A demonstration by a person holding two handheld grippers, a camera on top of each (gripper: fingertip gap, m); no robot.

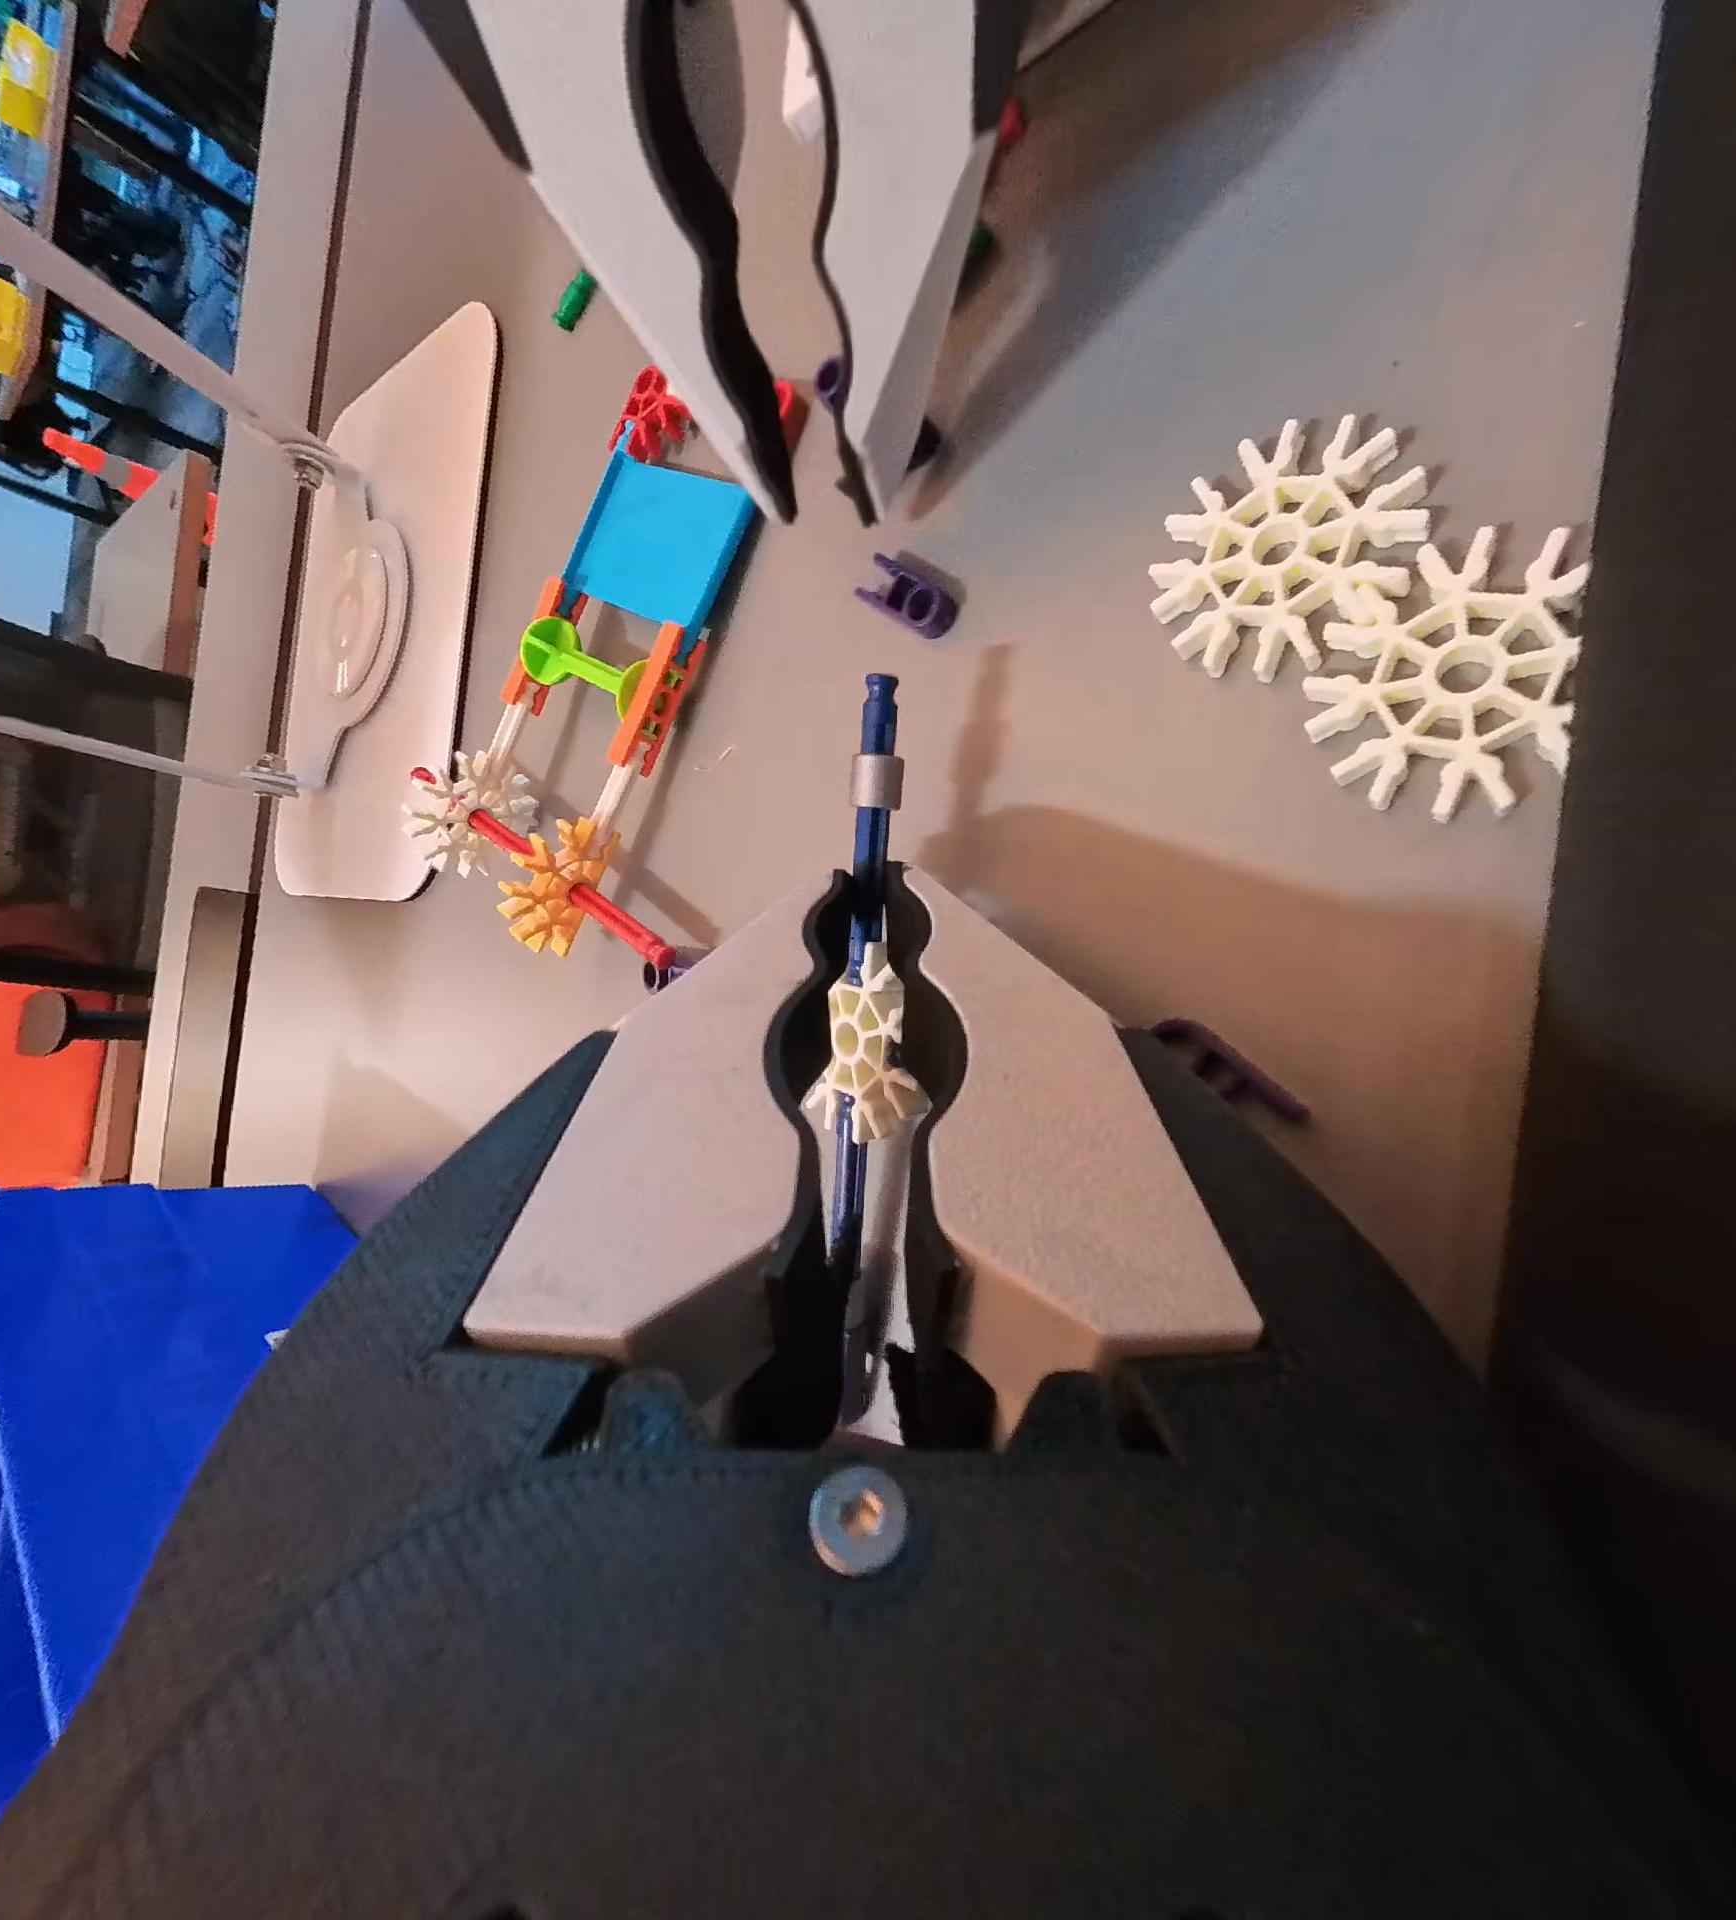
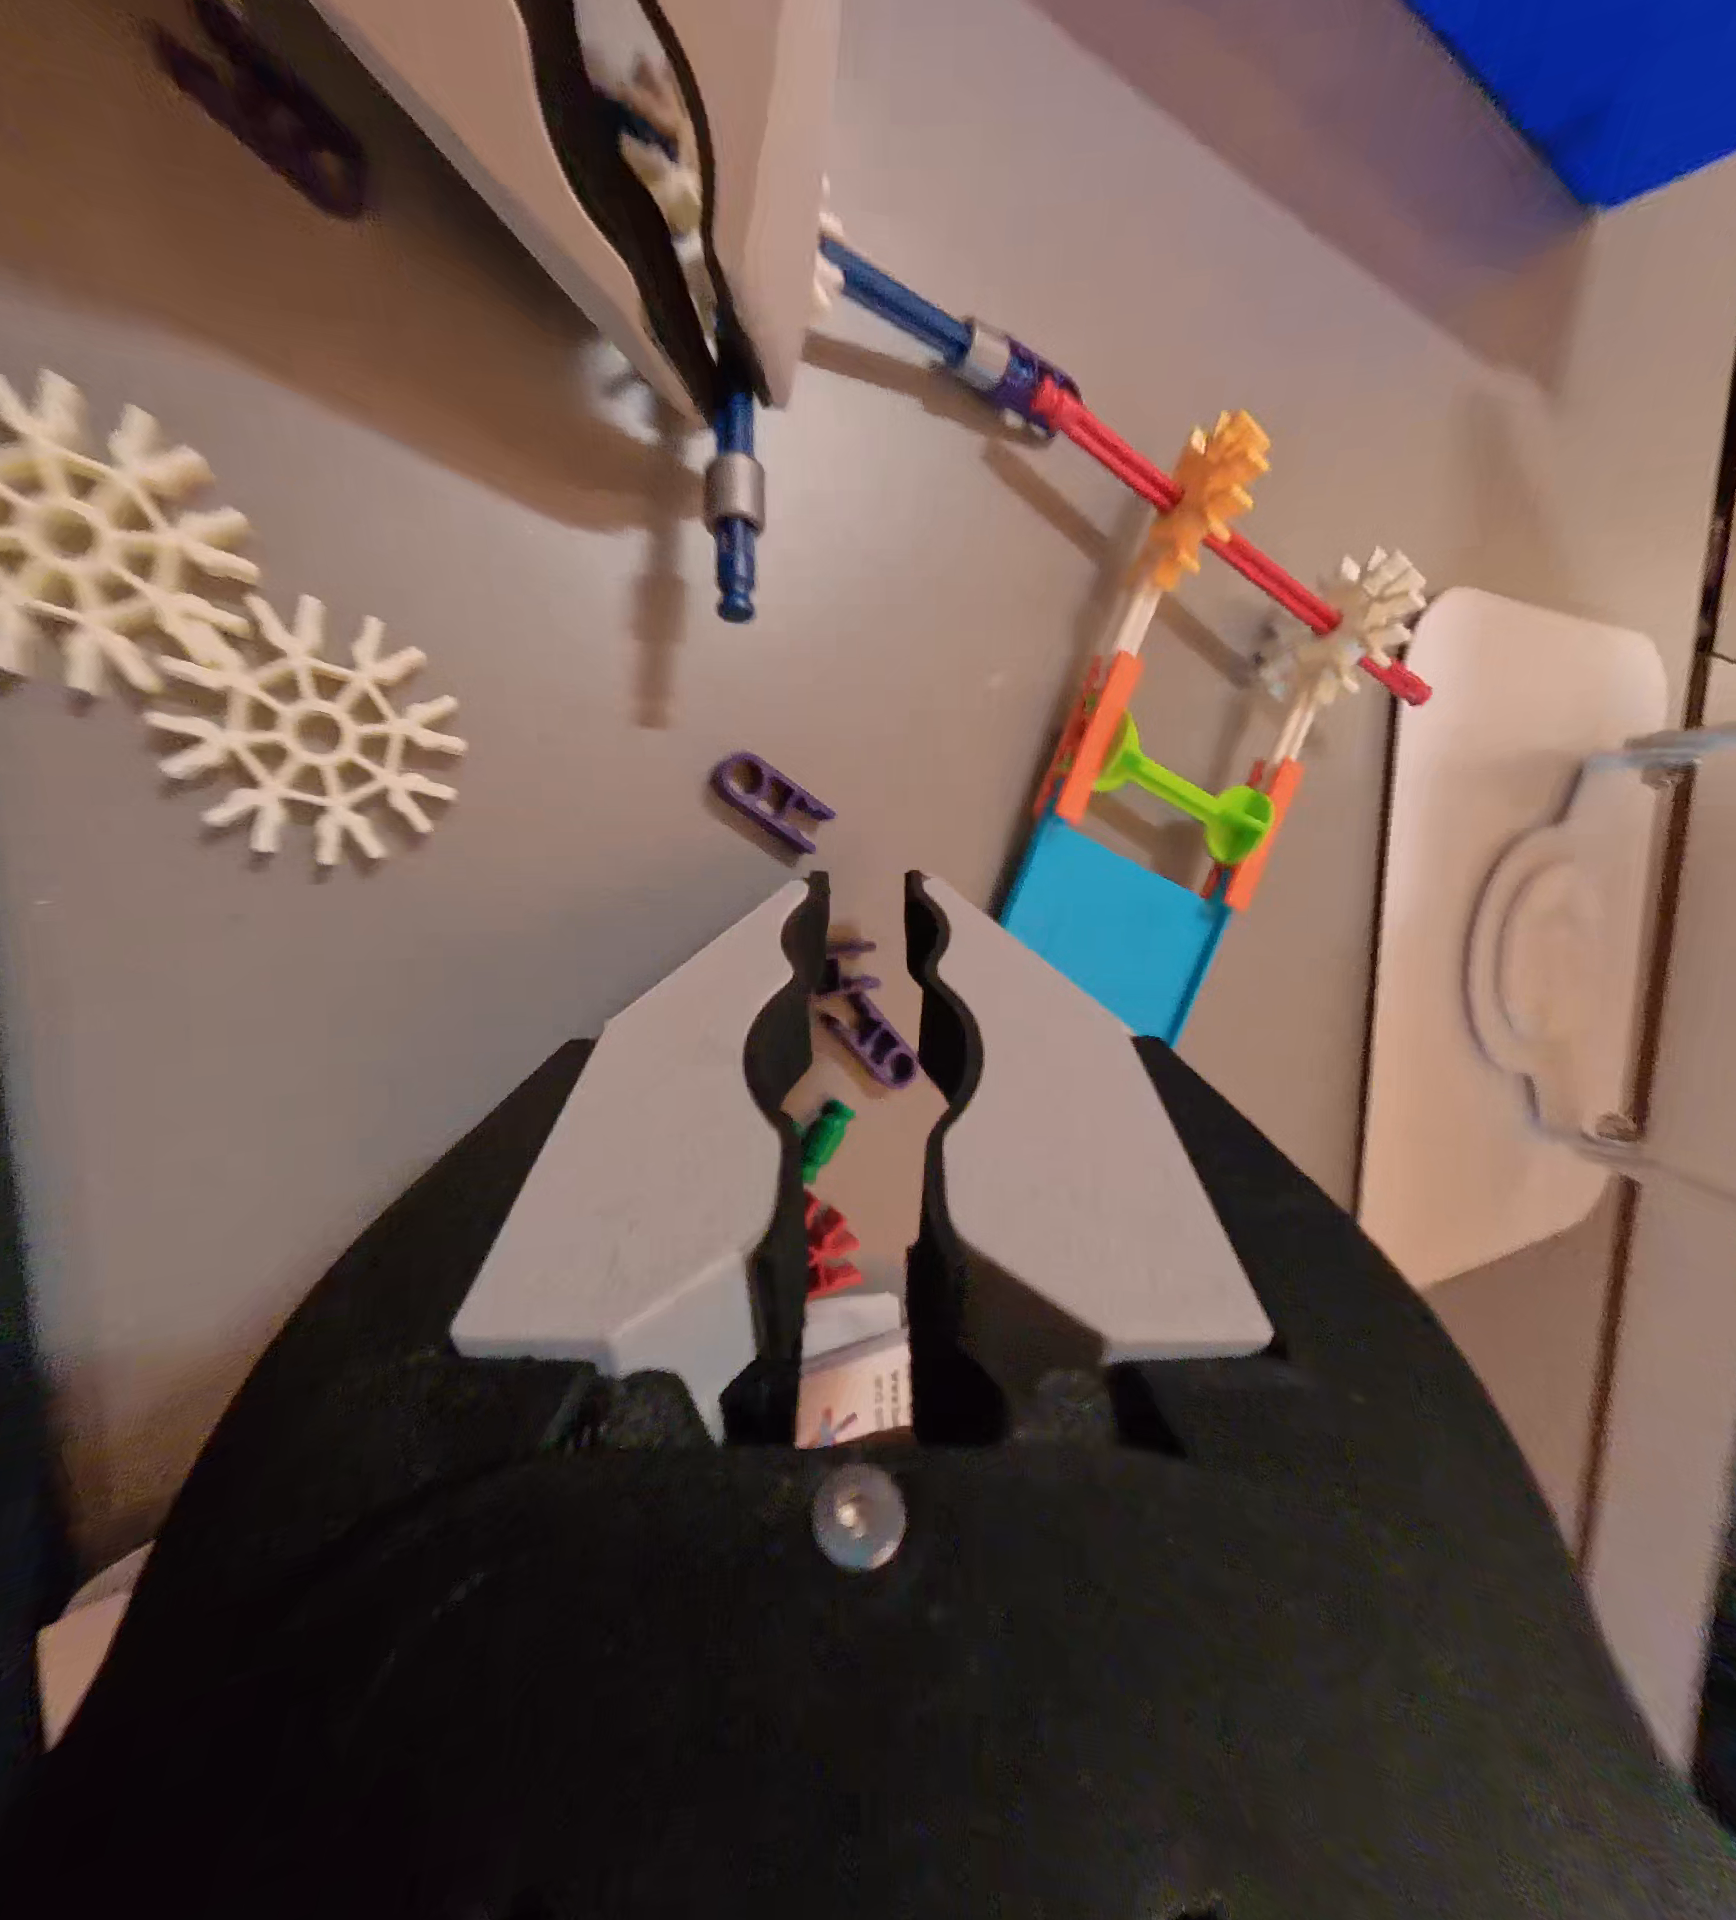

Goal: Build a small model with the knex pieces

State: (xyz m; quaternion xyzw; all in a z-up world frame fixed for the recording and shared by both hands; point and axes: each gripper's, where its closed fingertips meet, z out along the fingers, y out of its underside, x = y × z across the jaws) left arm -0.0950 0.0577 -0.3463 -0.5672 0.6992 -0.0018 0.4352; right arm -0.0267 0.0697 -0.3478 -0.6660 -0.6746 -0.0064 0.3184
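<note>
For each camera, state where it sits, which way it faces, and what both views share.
Left wrist view: sits on the left claw, facing along the grey tabletop; its own fingers clamp a dark blue plastic rod with a silver collar.
Right wrist view: sits on the right claw, facing the opposite way; its own fingers stand apart and empty.
Shared: each sees the other claw, the rod, two cream snowflake-shaped connectors, a loose purple clip and the colourful rod-and-connector frame.

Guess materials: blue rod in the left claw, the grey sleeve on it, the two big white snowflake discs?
Blue rod: looks like moulded plastic, uniform colour, slight gloss. Grey sleeve: matte silver-grey; metal or plastic, can't tell. Snowflake discs: likely plastic, matte off-white, crisp moulded spokes. Left claw is shut on the rod.
</note>
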